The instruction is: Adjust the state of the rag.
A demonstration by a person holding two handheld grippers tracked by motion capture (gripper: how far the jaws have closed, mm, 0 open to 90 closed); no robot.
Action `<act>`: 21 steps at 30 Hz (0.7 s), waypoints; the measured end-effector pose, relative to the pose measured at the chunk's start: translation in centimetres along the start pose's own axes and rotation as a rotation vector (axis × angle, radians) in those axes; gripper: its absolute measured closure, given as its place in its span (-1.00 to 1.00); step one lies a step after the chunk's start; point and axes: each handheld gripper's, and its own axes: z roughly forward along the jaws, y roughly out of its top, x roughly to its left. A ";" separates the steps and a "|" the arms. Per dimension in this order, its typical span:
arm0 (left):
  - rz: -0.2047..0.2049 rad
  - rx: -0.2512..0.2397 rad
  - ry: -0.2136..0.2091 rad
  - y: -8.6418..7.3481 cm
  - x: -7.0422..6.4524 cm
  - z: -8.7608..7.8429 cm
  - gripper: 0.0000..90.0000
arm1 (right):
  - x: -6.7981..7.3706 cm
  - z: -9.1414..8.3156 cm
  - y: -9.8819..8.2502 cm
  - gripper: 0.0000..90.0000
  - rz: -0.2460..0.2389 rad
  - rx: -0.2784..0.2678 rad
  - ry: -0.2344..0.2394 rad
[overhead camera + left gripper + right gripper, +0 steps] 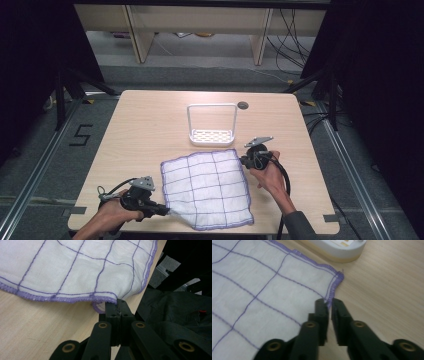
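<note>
Pinched by left gripper (116,305): cloth (206,187) corner. Lay just ahead of nearly shut right gripper (329,302): far corner.

- A big black "5" (80,135) is marked on the grey floor (40,150). It is the one sign here that can be read.
- The "5" is beside the surface (150,120), off its left edge. It is far past the left tongs (167,211), up and to their left in the high view, and well apart from them.
- It is far to the left of the right tongs (243,161), across the whole surface.
</note>
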 end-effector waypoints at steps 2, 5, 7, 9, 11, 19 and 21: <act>0.002 0.002 -0.001 0.0 0.0 0.0 0.98 | 0.0 0.7 0.4 0.65 0.017 0.004 -0.001; 0.007 0.004 0.001 0.0 0.1 0.1 0.98 | 0.1 1.8 0.9 0.57 0.034 0.001 -0.002; 0.003 -0.001 0.002 0.0 0.1 0.1 0.98 | 0.0 1.9 1.3 0.57 0.032 0.003 -0.014; 0.006 -0.001 0.002 0.0 0.1 0.1 0.98 | -0.2 2.1 1.8 0.57 0.039 -0.005 -0.023; 0.009 0.000 0.005 0.0 0.1 0.1 0.98 | -0.2 2.4 2.3 0.59 0.049 -0.001 -0.019; 0.008 0.001 -0.005 0.0 0.1 0.1 0.98 | 0.0 4.2 3.1 0.75 0.047 0.052 -0.021; 0.005 -0.002 -0.002 -0.1 0.1 0.1 0.98 | 0.1 4.1 3.2 0.91 0.046 0.060 -0.013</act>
